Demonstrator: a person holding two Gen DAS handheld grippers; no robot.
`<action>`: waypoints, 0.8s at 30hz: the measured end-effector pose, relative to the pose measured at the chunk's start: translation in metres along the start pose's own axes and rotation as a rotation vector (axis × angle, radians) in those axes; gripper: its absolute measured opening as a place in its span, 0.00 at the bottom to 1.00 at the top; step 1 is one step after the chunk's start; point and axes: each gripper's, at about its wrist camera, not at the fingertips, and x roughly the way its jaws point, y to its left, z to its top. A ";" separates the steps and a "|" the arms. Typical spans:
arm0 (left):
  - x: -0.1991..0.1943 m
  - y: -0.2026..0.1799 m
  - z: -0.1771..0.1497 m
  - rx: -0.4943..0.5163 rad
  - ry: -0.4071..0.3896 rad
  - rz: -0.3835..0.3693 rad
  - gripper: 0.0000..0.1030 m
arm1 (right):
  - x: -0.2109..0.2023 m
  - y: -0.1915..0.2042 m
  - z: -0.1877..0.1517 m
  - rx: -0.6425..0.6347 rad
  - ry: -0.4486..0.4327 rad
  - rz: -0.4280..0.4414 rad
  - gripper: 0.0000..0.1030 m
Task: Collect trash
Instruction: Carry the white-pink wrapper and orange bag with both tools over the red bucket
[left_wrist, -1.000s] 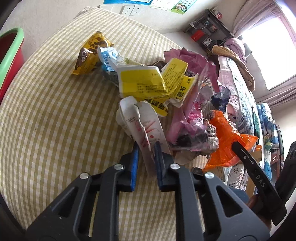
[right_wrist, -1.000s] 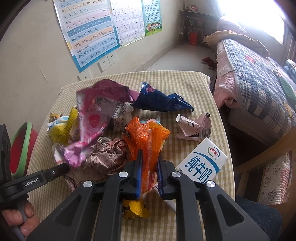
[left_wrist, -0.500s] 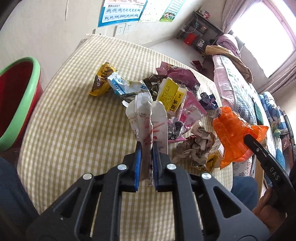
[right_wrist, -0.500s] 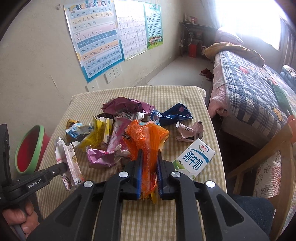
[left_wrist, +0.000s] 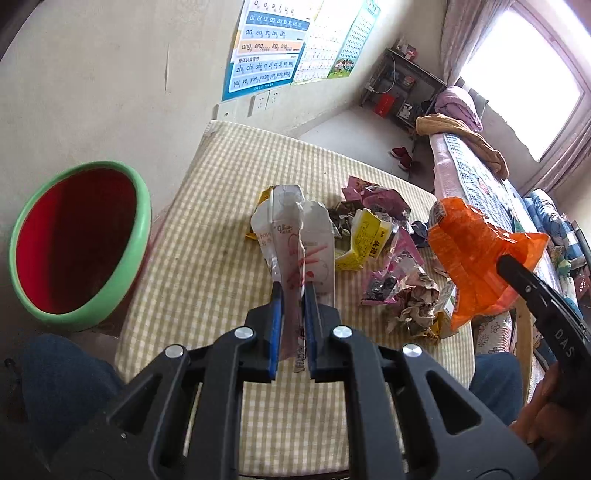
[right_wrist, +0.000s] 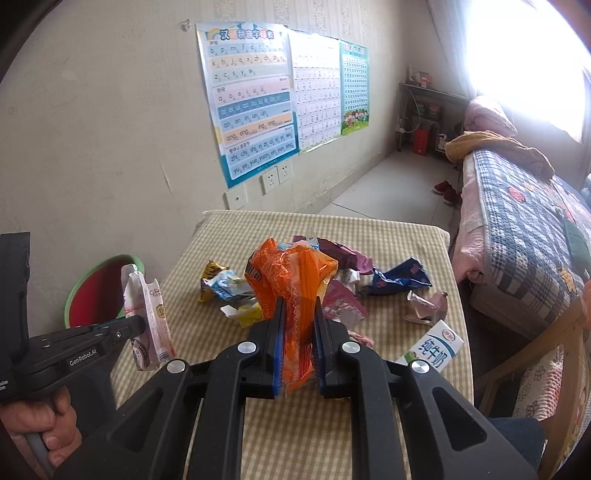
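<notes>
Above a table in a yellow-checked cloth (left_wrist: 207, 236), the left gripper (left_wrist: 293, 295) is clamped on a torn white paper wrapper with red print (left_wrist: 295, 236) at frame centre. The right gripper (right_wrist: 298, 314) pinches a crinkled orange plastic wrapper (right_wrist: 291, 277). A red, green-rimmed plastic bin (left_wrist: 79, 240) stands at left, beside the table; more crumpled wrappers (left_wrist: 384, 258) litter the cloth.

A torn white wrapper (left_wrist: 295, 236) with red print is held upright, clear of the table. A crumpled orange wrapper (right_wrist: 291, 280) is likewise held aloft. Remaining wrappers (right_wrist: 343, 273) are heaped mid-table; a white milk carton (right_wrist: 432, 349) lies flat near the edge. A red, green-rimmed bin (left_wrist: 77, 240) stands beside the table.
</notes>
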 end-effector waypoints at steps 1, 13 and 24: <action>-0.003 0.006 0.002 -0.003 -0.005 0.007 0.10 | 0.001 0.005 0.002 -0.007 0.000 0.008 0.12; -0.031 0.064 0.016 -0.054 -0.058 0.085 0.11 | 0.021 0.077 0.020 -0.094 0.000 0.120 0.13; -0.053 0.128 0.017 -0.128 -0.108 0.185 0.11 | 0.044 0.157 0.033 -0.192 0.007 0.248 0.13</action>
